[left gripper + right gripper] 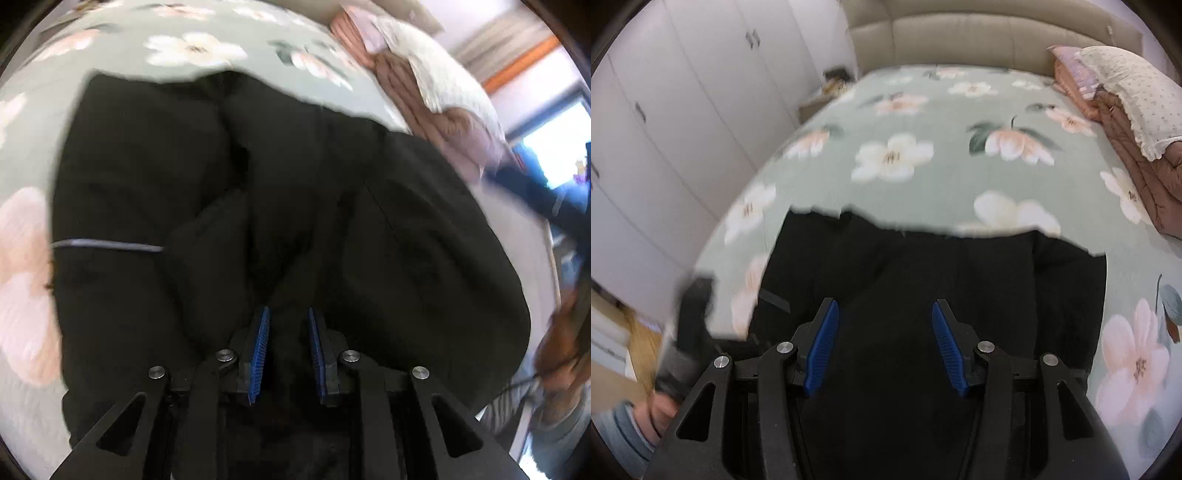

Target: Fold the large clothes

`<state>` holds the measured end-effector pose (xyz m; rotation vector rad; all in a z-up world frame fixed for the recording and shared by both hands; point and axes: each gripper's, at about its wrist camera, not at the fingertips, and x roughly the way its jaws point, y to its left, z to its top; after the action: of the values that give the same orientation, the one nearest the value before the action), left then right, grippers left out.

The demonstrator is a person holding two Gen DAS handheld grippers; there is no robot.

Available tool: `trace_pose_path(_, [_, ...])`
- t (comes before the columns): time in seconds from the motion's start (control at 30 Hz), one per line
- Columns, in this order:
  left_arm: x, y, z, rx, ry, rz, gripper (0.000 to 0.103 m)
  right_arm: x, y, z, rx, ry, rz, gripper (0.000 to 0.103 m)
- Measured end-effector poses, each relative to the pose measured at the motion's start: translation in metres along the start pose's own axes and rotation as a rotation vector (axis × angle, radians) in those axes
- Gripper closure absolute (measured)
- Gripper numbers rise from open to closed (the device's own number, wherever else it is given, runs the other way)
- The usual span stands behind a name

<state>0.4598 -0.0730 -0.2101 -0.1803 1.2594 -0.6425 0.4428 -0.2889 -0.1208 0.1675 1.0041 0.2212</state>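
Black garment (258,192) lies on the bed (192,48), spread over the flowered green bedspread, bulky and already doubled in places, with a thin grey stripe (107,244) near its left edge in the left wrist view. Left gripper (288,354): blue-padded fingers (260,354) stand narrowly apart with dark cloth bunched in the gap; motion blur and black on black mean I cannot tell if the pads truly pinch it. Right gripper (884,345): fingers (822,350) spread wide above the garment (923,280), nothing caught between them. Judged step: setting down a fold and letting go, or reaching for a fresh hold on the near edge. To do it well, take only the layers meant to move, low at the hem and not mid-panel; keep both holds level so the fold line runs straight; lay the cloth flat, then smooth it outward before the fingers part, since thick fabric like this probably springs back and traps air. Pose: both grippers tip steeply downward over the near side of the garment, side by side; a hand (661,410) with a grey-blue sleeve shows at the lower left of the right wrist view, beside the blurred shape of the other gripper. Pink quilt and pillow (1130,85) sit well apart at the bed's far right.
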Motion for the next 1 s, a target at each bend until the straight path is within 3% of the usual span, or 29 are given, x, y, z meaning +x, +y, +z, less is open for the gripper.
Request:
trace_pose_path(0.1, [-0.002,-0.007,-0.007,0.024,-0.016,0.035,0.081,0.014,0.011,-0.032,-0.020,0.068,-0.011,0.046])
trace_pose_path(0.2, [0.002,-0.012,-0.011,0.060,-0.012,0.068,0.081,0.041,0.011,-0.073,-0.060,0.173,-0.125,0.047])
trace_pose_path(0.3, [0.006,-0.002,-0.009,0.020,-0.008,0.036,0.079,0.076,-0.009,-0.123,-0.029,0.291,-0.146,0.047])
trace_pose_path(0.37, [0.008,-0.005,-0.010,0.017,0.000,0.045,0.079,0.082,-0.019,-0.141,-0.007,0.269,-0.127,0.047])
trace_pose_path(0.5, [-0.006,-0.034,-0.006,0.110,-0.028,0.168,0.079,0.063,-0.025,-0.141,0.033,0.256,-0.084,0.047])
trace_pose_path(0.67, [-0.045,-0.068,-0.006,0.148,-0.119,0.102,0.075,-0.001,-0.026,-0.140,0.018,0.142,-0.061,0.047])
trace_pose_path(0.77, [-0.034,-0.068,-0.013,0.128,-0.091,0.078,0.065,-0.017,-0.024,-0.137,0.006,0.092,-0.061,0.047])
trace_pose_path(0.9, [0.000,-0.045,-0.035,0.108,-0.032,0.131,0.065,0.011,-0.022,-0.131,-0.017,0.097,-0.076,0.047])
trace_pose_path(1.0, [0.032,-0.032,-0.044,0.090,0.006,0.165,0.065,0.055,-0.028,-0.147,0.010,0.175,-0.036,0.047])
